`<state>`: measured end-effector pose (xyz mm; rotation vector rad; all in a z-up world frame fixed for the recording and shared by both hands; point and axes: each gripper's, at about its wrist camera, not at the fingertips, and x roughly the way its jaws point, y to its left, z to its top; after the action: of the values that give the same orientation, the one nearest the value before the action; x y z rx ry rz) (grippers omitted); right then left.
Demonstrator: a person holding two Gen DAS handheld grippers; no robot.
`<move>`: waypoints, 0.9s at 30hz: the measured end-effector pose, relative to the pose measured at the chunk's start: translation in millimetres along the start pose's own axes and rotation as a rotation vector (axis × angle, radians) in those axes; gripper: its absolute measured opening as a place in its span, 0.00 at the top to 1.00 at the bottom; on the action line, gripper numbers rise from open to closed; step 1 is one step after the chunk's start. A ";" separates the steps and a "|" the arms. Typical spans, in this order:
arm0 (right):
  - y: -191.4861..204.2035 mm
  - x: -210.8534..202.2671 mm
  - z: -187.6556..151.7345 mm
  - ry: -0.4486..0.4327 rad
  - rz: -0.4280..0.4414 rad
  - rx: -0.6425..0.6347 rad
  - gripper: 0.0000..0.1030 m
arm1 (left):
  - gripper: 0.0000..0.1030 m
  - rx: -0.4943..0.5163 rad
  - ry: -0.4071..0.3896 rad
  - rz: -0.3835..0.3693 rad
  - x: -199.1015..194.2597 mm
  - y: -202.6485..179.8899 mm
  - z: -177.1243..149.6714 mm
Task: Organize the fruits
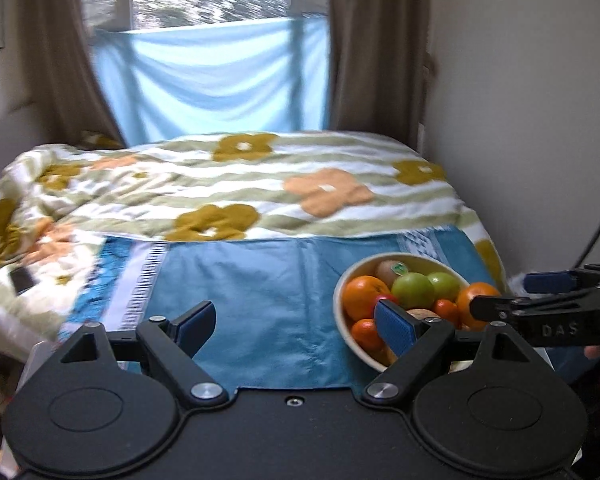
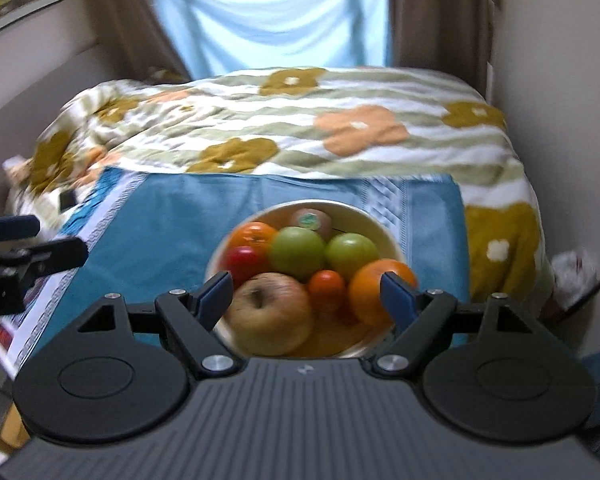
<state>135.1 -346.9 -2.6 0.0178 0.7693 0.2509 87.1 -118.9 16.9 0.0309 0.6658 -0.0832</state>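
Both grippers hang over the bed with nothing between their pads. The right gripper (image 2: 306,294) has its jaws spread wide, straddling the near rim of the cream bowl (image 2: 388,232), and the left gripper (image 1: 296,326) is just as widely parted over the blue towel (image 1: 260,280), to the left of the bowl.

All the fruit in view sits piled in that bowl: a big yellowish apple (image 2: 270,312) at the front, two green apples (image 2: 298,252) behind it, an orange (image 2: 376,288) on the right, another orange (image 2: 252,234) at the back left, a small red fruit (image 2: 244,260), a small tangerine (image 2: 327,288) in the middle, and a stickered kiwi (image 2: 311,220) at the far side. No fruit lies on the towel or on the flowered blanket (image 2: 300,120).

That heap fits fruit waiting to be sorted out, and equally fruit just gathered in, so I won't call it.

If a piece is to be taken, the yellowish apple is nearest and most exposed. Centre the pads on its widest part, come down clear of the rim, and close gently. The pile is loose and round, and the bowl rests on soft bedding, so any nudge could roll fruit or tip the bowl. The free gripper could steady the rim.
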 end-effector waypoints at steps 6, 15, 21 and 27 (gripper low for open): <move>31.2 -34.3 -1.9 -0.002 0.009 -0.017 0.03 | 0.13 -0.038 -0.026 0.063 -40.1 20.0 -11.9; 63.6 -71.6 -25.2 0.019 -0.064 0.040 0.00 | 0.00 -0.029 -0.037 0.078 -70.2 47.1 -28.9; 84.5 -81.0 -48.9 0.009 -0.159 0.099 0.00 | 0.00 -0.016 -0.027 0.043 -77.2 65.0 -44.5; 100.1 -87.5 -59.1 -0.005 -0.212 0.103 0.00 | 0.00 -0.011 -0.010 0.014 -77.8 72.2 -56.5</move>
<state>12.0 -274.5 25.6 0.0335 0.7720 0.0097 -2.3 -38.6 20.7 0.0241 0.6562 -0.0661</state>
